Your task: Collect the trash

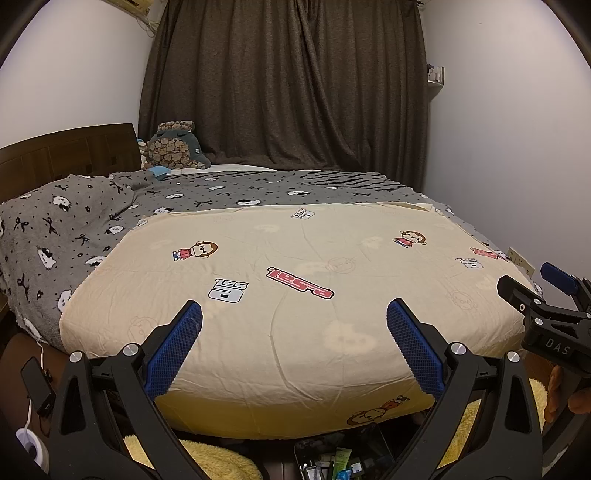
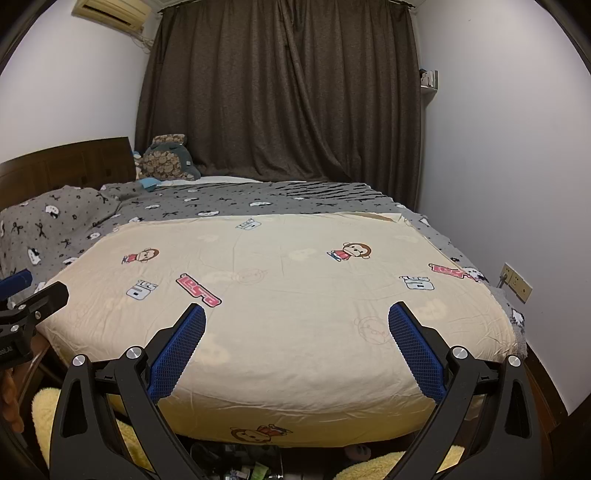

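left gripper [image 1: 294, 316]: held released above bed [image 1: 280, 258] foot | right gripper [image 2: 296, 319]: held released beside it | clutter [image 1: 340, 461]: seen below bed foot

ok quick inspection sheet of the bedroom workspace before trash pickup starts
surface: cream cartoon-print quilt spread flat over a grey patterned blanket; nothing lying on the quilt.
job's things: small packets and tubes on the floor at the foot of the bed, possibly trash; too small to tell.
clutter: plush toy by the headboard; yellow fluffy mat on the floor.
grippers: left gripper open, empty; right gripper open, empty; both held above the bed's foot.
cables: white cable on the floor left of the bed.
surroundings: dark curtain, air conditioner, wall socket.
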